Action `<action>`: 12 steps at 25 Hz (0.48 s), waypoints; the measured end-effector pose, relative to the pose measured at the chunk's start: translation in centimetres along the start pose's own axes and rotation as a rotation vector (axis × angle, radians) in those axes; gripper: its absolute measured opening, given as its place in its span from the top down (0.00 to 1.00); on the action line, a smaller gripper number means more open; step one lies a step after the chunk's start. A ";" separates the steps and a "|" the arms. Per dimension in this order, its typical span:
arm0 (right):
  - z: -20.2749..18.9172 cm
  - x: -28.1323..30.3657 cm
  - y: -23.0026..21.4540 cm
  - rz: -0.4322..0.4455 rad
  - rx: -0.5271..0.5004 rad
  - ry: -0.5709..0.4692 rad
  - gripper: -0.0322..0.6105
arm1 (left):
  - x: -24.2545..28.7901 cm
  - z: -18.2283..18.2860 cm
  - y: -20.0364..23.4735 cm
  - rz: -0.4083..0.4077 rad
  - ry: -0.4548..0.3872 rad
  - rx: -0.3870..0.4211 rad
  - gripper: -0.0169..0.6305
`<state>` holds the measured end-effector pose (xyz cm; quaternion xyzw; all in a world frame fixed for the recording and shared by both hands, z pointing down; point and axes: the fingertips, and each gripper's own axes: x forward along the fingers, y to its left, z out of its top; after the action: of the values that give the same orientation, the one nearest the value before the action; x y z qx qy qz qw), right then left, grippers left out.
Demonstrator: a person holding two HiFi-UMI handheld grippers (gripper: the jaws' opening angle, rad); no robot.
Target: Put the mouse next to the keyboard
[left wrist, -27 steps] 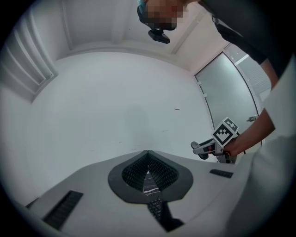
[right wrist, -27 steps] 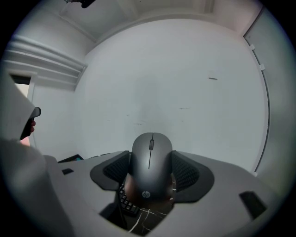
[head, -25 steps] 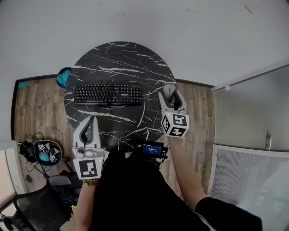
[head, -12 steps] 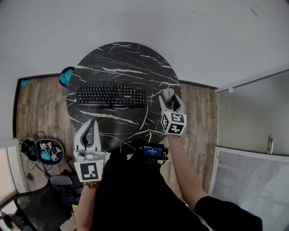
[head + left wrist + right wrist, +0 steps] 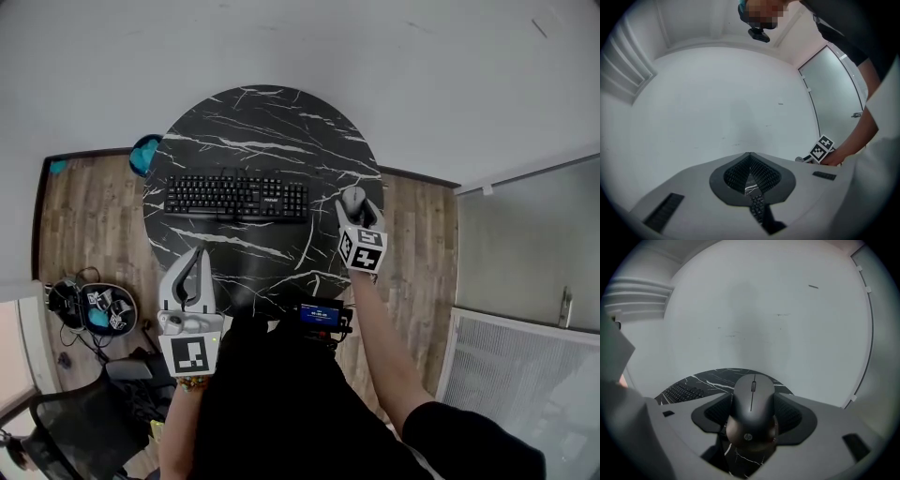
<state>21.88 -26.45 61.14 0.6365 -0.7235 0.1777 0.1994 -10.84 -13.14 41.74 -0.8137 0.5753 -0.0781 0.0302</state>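
Mouse point(image 5: 752, 411), dark grey smooth plastic, clamped by both flanks between jaws of right gripper point(image 5: 752, 418); black flat keyboard point(image 5: 236, 198) off to that gripper's left. Judged light, rigid, slippery: mid-flank hold best. Left gripper point(image 5: 751, 176) closed, empty.

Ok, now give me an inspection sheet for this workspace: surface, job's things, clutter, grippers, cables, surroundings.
Surface: round black marble table with white veins.
Job's things: keyboard lies on the table; mouse is held to its right, apart from it, near the table's right edge.
Clutter: nothing seen on the table; on the floor, a teal thing and an open round case.
Grippers: right gripper shut on the mouse; left gripper shut, empty.
Cables: black cables beside the case.
Surroundings: wood floor, white wall, glass panel, chair.
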 end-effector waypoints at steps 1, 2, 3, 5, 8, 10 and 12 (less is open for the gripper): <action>-0.3 0.3 -0.1 0.000 0.001 0.008 0.51 | 0.1 0.0 -0.2 -0.003 0.002 0.002 0.96; -0.7 0.5 -0.2 0.000 0.001 0.016 0.51 | 0.1 -0.1 -0.4 -0.006 0.003 0.002 0.96; -1.0 0.8 -0.3 0.001 0.002 0.023 0.51 | 0.1 -0.1 -0.6 -0.008 0.002 0.004 0.96; -1.7 1.4 -0.4 0.003 0.006 0.037 0.51 | 0.1 -0.2 -0.8 -0.013 0.005 0.012 0.96; -2.6 2.3 -0.7 0.003 0.023 0.060 0.51 | 0.0 -0.7 -0.9 -0.011 0.022 0.014 0.96; -3.2 3.0 -0.9 0.001 0.034 0.079 0.51 | -0.1 -1.0 -0.8 -0.005 0.033 0.011 0.96; -3.7 3.7 -1.2 -0.002 0.049 0.094 0.51 | 0.0 -1.1 -0.7 0.000 0.039 0.011 0.96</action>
<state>22.94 -27.83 66.20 0.6331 -0.7080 0.2248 0.2176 -10.41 -12.82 42.91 -0.8119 0.5752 -0.0969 0.0234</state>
